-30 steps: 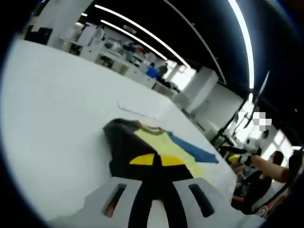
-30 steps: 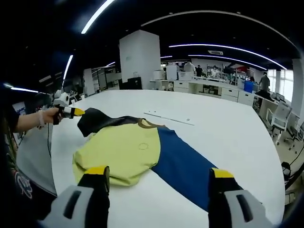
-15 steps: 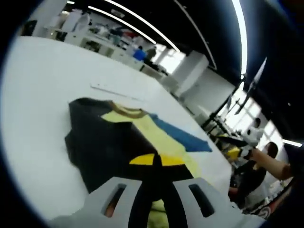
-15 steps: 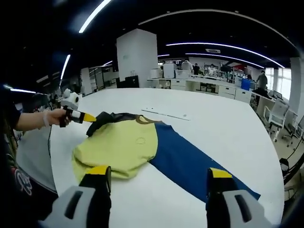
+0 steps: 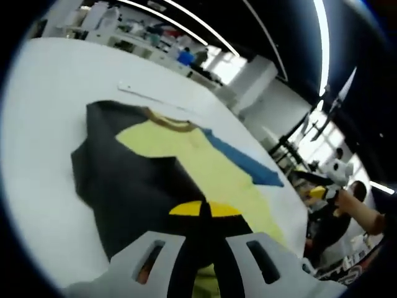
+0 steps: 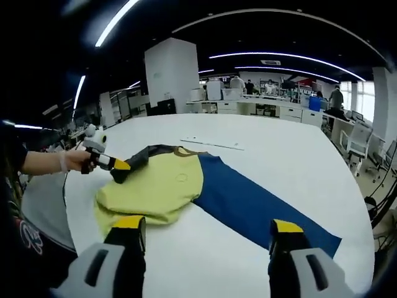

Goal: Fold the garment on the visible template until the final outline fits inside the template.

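The garment (image 6: 186,189), a long-sleeved top with a yellow body, a blue sleeve and a black sleeve, lies spread on the white table (image 6: 291,155), its tan collar (image 6: 186,151) pointing toward the thin pale strip (image 6: 208,144) that lies just beyond it on the table. The left gripper (image 6: 122,164) has its yellow-tipped jaws closed on the black sleeve (image 5: 133,186) and holds that cloth lifted over the yellow body, near the collar side. The right gripper (image 6: 201,228) hangs above the garment's near hem with its jaws wide apart and nothing between them. The cloth looks light, soft and limp: it drapes and creases from the pinch point, so it should fold easily but will sag and drag rather than hold a line, and a single layer may slip from a shallow pinch. Good places to take hold appear to be the sleeve ends and the hem corners, where an edge can be gripped cleanly. The blue sleeve (image 6: 260,211) stretches away from the body, flat on the table, not yet folded in. A small round mark (image 6: 181,178) sits on the chest; no writing or brand can be read anywhere.
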Demonstrator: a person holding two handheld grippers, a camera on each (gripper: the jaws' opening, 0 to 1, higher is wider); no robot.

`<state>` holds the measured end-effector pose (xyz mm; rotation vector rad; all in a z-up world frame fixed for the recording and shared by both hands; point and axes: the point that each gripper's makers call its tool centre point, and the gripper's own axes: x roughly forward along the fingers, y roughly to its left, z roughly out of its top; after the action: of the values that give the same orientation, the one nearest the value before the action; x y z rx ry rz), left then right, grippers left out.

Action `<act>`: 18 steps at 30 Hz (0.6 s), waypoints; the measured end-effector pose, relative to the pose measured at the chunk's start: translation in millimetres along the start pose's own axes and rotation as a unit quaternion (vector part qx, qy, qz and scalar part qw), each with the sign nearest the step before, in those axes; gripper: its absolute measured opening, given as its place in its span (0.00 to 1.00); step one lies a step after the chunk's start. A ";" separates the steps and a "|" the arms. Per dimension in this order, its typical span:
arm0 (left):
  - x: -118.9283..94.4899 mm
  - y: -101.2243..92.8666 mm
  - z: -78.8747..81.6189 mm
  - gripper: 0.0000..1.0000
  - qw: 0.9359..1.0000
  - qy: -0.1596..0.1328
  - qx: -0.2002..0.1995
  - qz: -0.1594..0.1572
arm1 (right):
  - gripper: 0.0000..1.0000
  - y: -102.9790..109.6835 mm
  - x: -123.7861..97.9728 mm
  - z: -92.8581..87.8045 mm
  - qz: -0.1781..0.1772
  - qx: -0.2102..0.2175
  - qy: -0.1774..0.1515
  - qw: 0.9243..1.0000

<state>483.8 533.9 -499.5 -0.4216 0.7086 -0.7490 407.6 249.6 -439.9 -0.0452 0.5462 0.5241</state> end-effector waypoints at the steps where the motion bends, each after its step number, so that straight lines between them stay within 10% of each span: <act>1: 0.4 0.6 -2.1 0.00 1.000 0.004 0.002 0.001 | 0.82 0.7 0.2 0.3 0.001 0.000 -0.001 1.000; 7: -4.2 -1.4 -5.1 0.03 1.000 0.002 0.014 -0.004 | 0.82 1.4 1.5 -2.5 0.001 0.005 0.002 1.000; 18: -19.0 -15.2 6.1 0.40 0.995 -0.009 0.091 -0.030 | 0.82 9.1 8.0 -3.3 0.010 0.002 0.005 1.000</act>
<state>471.1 538.3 -478.2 -0.2837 0.6079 -0.8577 407.3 260.6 -445.9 -0.0387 0.5578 0.5416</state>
